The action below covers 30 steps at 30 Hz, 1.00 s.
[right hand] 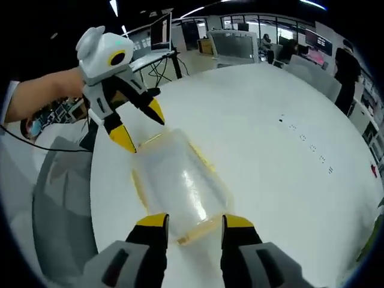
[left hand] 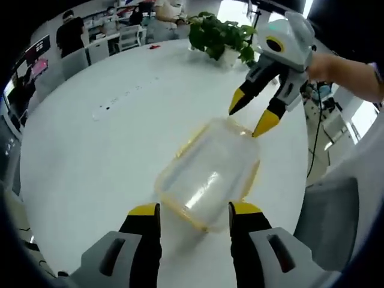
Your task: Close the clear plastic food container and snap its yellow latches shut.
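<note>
Container [left hand: 209, 179] sits mid-table [left hand: 90, 156] between both grippers, left [left hand: 195, 211] and right [right hand: 195, 221], jaws wide and empty at opposite ends; uneven press on one end could skid it or leave latches [right hand: 195, 231] unsnapped.

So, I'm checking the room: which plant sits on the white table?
The leafy green plant in a white pot, at the table's far edge beyond the clear container.
</note>
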Each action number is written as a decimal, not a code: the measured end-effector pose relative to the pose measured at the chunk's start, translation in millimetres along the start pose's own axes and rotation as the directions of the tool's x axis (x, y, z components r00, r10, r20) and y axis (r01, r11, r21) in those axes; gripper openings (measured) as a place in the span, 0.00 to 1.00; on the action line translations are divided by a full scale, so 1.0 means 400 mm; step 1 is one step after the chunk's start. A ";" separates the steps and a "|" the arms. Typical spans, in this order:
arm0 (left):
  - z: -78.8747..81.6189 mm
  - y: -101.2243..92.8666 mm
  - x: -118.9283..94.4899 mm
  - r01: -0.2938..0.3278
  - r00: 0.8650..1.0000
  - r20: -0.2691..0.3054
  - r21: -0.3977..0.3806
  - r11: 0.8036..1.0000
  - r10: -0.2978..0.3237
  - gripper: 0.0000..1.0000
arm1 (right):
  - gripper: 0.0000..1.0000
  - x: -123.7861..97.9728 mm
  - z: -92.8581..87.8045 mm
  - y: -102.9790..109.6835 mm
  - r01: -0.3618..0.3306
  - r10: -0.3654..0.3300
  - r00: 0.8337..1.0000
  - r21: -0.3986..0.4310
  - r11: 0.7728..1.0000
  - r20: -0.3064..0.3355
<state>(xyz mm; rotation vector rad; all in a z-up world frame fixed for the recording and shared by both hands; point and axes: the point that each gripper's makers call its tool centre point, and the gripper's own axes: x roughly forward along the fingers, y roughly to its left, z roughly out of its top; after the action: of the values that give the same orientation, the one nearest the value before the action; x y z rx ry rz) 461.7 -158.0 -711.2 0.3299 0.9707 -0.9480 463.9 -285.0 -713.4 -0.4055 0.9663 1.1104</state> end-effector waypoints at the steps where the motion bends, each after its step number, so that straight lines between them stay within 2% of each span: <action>1: -0.001 -0.004 0.003 0.006 1.000 -0.006 0.011 1.000 -0.006 0.44 | 0.32 0.000 0.000 0.002 -0.004 0.004 1.000 -0.013 1.000 -0.005; 3: -0.008 -0.018 0.008 0.032 0.999 -0.036 0.047 0.998 -0.030 0.43 | 0.32 0.002 -0.002 0.005 -0.015 0.015 1.000 -0.030 0.999 -0.016; 5: -0.009 -0.023 0.010 0.039 0.998 -0.055 0.118 0.992 -0.032 0.43 | 0.32 0.003 -0.001 0.006 -0.018 0.017 1.000 -0.058 0.998 -0.022; 8: -0.009 -0.031 0.013 0.048 0.996 -0.077 0.176 0.983 -0.035 0.43 | 0.33 0.003 0.004 0.009 -0.031 0.028 0.999 -0.096 0.995 -0.030; 11: -0.005 -0.026 0.014 0.035 0.996 -0.091 0.283 0.958 -0.010 0.41 | 0.33 0.003 0.014 0.016 -0.047 0.044 0.999 -0.119 0.992 -0.028; 14: -0.005 -0.036 0.016 0.056 0.994 -0.106 0.304 0.951 -0.025 0.41 | 0.32 0.006 0.018 0.021 -0.062 0.056 0.998 -0.169 0.984 -0.042; 20: -0.002 -0.035 0.021 0.077 0.991 -0.130 0.375 0.924 -0.030 0.42 | 0.31 0.016 0.022 0.032 -0.085 0.075 0.996 -0.211 0.974 -0.056; 25: -0.004 -0.042 0.025 0.105 0.986 -0.160 0.442 0.891 -0.037 0.42 | 0.31 0.022 0.036 0.038 -0.103 0.092 0.994 -0.254 0.962 -0.056; 30: 0.007 -0.051 0.031 0.120 0.985 -0.165 0.477 0.871 -0.045 0.41 | 0.30 0.032 0.043 0.047 -0.121 0.108 0.992 -0.283 0.951 -0.060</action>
<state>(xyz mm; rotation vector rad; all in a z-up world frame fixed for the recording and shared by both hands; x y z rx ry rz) 449.5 -178.1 -716.7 0.7998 0.8755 -1.2597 456.4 -257.5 -711.0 -0.6171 0.8776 1.3589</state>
